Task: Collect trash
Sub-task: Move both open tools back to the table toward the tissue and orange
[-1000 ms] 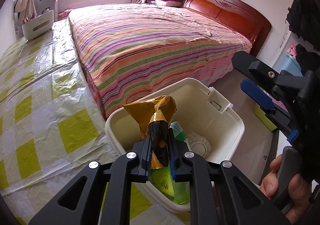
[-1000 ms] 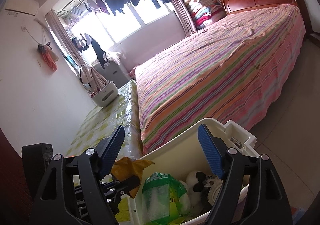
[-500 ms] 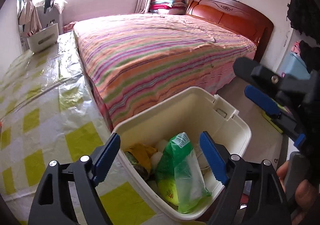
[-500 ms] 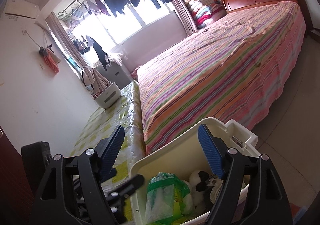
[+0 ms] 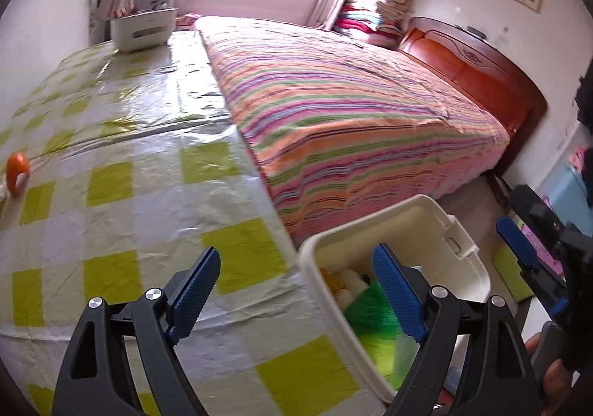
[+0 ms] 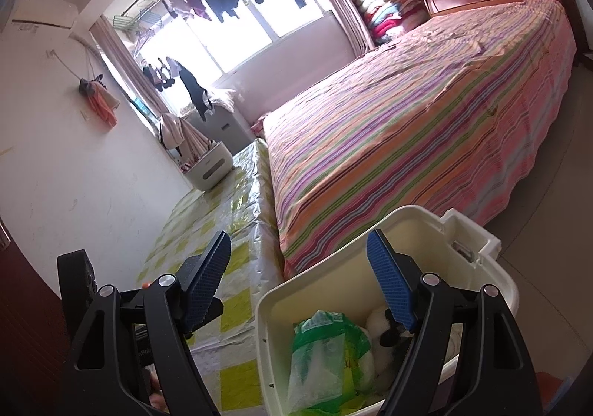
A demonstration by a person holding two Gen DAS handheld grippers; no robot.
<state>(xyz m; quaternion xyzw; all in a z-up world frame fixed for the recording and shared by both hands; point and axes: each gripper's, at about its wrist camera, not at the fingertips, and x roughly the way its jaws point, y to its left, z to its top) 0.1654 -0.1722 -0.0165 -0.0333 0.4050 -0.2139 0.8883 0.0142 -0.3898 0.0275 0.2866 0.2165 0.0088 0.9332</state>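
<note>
left gripper (image 5: 296, 290), now released and empty, has swung from the bin (image 5: 470, 268) at lower right; the wrapper dropped in 1 second ago, right gripper (image 6: 298, 268) also released.

Daylight from the overexposed window (image 6: 237, 27) lights both views; glare marks the tablecloth (image 5: 148, 112); fisheye edges bend, slightly blurred.

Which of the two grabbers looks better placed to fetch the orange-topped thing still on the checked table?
Probably the left gripper: it is open and over the table, with the orange-topped item in its view. The right gripper, also open, points mostly at the bin.
</note>
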